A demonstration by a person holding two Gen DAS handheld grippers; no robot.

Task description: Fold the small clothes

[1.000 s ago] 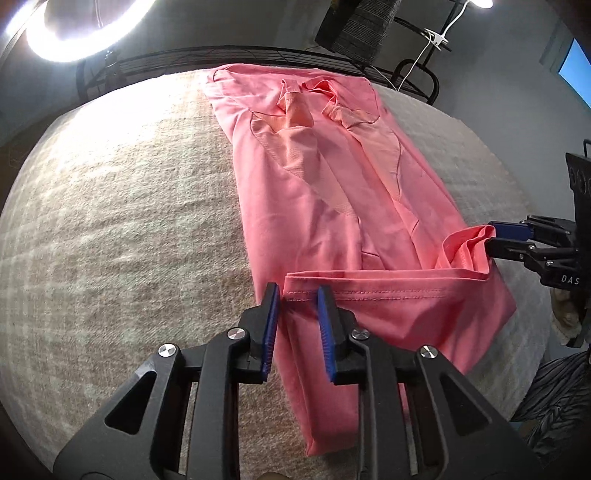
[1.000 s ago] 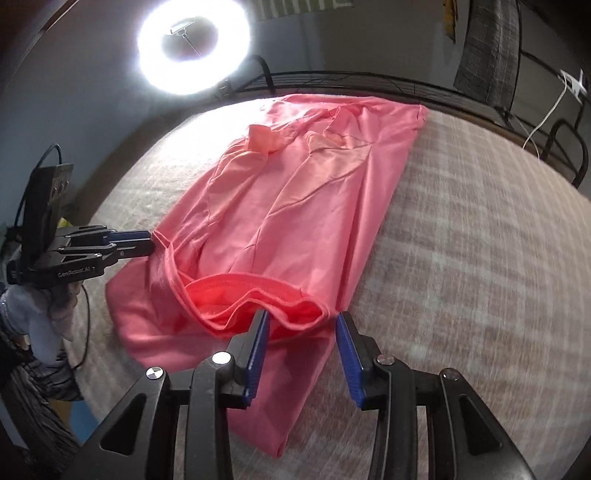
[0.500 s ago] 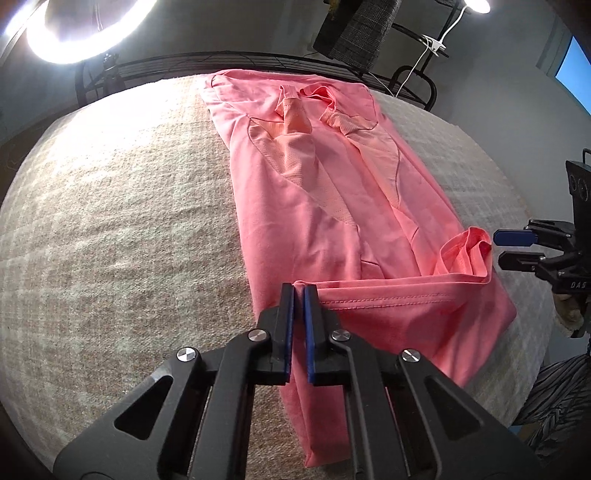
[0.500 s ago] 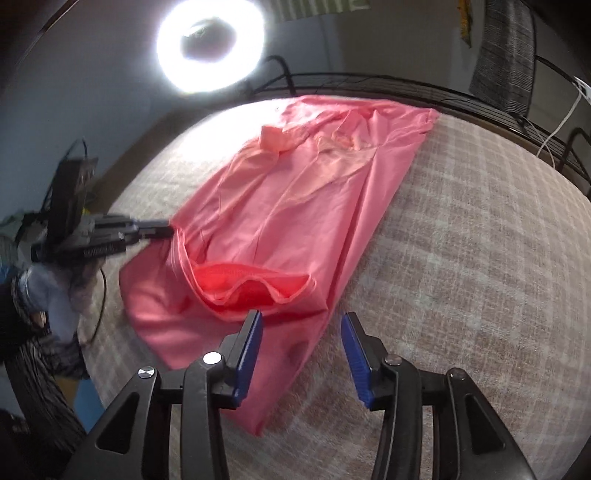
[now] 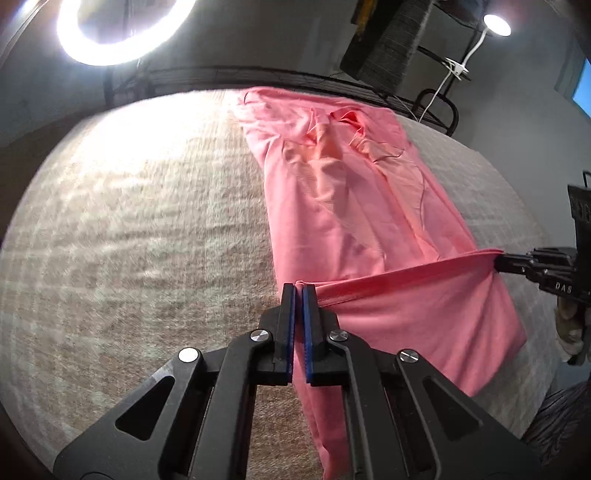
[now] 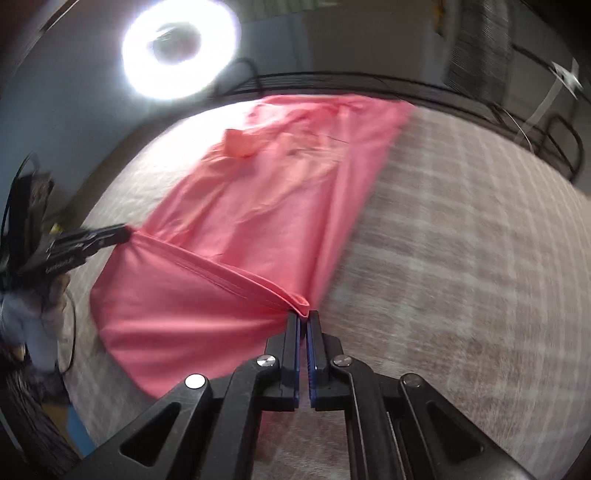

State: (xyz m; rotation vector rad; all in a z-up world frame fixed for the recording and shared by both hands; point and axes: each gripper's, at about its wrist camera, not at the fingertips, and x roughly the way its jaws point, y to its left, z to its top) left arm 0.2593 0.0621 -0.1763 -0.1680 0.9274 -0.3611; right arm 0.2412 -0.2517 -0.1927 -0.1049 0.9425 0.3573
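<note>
A pink garment (image 5: 354, 206) lies lengthwise on a beige checked cloth surface (image 5: 147, 236); it also shows in the right wrist view (image 6: 266, 221). My left gripper (image 5: 298, 291) is shut on the left corner of its near hem. My right gripper (image 6: 303, 319) is shut on the other hem corner, and it shows at the right edge of the left wrist view (image 5: 509, 258). The hem (image 5: 406, 277) is stretched taut between the two grippers and lifted off the surface. The left gripper shows at the left of the right wrist view (image 6: 125, 232).
A ring light (image 5: 122, 33) shines beyond the far edge; it also shows in the right wrist view (image 6: 181, 48). A black metal rail (image 5: 295, 75) runs along the far side. A dark woven object (image 5: 388, 40) and a small lamp (image 5: 496, 24) stand behind.
The left gripper closed on the hem corner first, then the right gripper closed on its corner. Both have lifted and the slack hem is now pulled straight between them.
</note>
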